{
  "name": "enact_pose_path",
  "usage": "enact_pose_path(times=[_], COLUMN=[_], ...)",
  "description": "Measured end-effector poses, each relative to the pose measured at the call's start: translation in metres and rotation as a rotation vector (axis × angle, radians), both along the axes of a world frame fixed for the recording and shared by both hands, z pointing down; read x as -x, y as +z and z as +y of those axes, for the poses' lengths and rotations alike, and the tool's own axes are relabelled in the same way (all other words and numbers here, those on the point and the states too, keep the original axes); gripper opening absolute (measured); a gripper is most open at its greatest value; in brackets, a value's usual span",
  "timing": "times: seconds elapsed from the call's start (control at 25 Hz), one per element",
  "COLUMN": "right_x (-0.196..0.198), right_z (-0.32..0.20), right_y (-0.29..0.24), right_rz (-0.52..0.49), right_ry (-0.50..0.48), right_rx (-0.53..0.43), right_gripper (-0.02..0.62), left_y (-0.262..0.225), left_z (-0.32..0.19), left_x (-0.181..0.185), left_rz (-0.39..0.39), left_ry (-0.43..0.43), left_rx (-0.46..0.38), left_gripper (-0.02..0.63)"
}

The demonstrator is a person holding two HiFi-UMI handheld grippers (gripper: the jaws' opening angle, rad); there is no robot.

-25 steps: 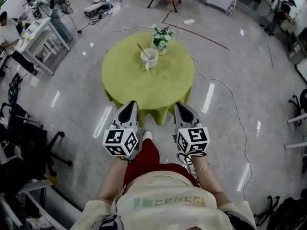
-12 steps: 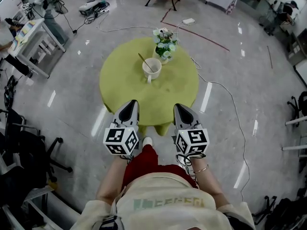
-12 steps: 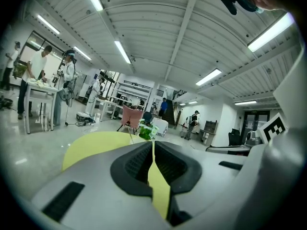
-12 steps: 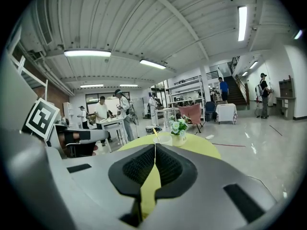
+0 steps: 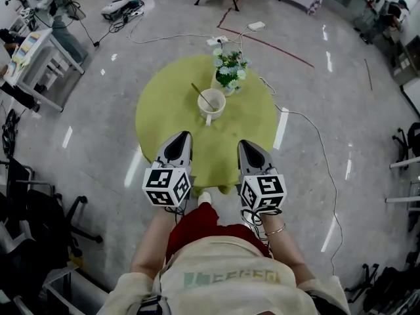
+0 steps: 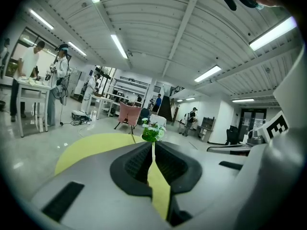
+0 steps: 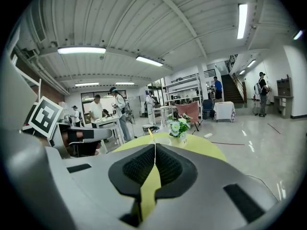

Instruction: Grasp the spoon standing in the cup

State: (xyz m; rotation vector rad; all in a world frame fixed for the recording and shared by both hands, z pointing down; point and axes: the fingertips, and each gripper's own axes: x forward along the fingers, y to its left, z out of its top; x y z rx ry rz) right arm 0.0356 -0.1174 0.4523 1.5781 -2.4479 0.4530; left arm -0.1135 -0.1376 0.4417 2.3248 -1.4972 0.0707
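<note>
Left gripper: jaws nearly closed, only a hairline slit between them in the left gripper view, nothing in it. Right gripper: jaws meet at the tips, empty as well. Both hover side by side over the near edge of the round worktop with the yellow-green cloth, pointing toward its middle, touching nothing.

White handled cup sits near the worktop centre, handle toward the person. Slim gold-coloured spoon stands in it, leaning up and to the left (bowl end is down inside the cup, can't make it out). Small vase of white and green flowers sits just behind the cup, on its right side.

Cup and spoon are well apart from both grippers, ahead and roughly between them. In the right gripper view the spoon handle pokes up just above the jaw tips.
</note>
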Motion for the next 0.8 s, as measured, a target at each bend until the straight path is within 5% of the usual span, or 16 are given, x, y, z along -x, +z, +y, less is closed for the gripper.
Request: enact_pose_path(times=[0.8], right_x=[0.02], right_z=[-0.064], right_y=[0.008], right_rz=[0.002], right_ry=[0.033], right_rx=[0.007], right_gripper=[0.037], left_y=[0.023], left_z=[-0.076], left_x=[0.007], left_rz=[-0.023], left_ry=[0.028], left_rx=[0.032], left_gripper=[0.034])
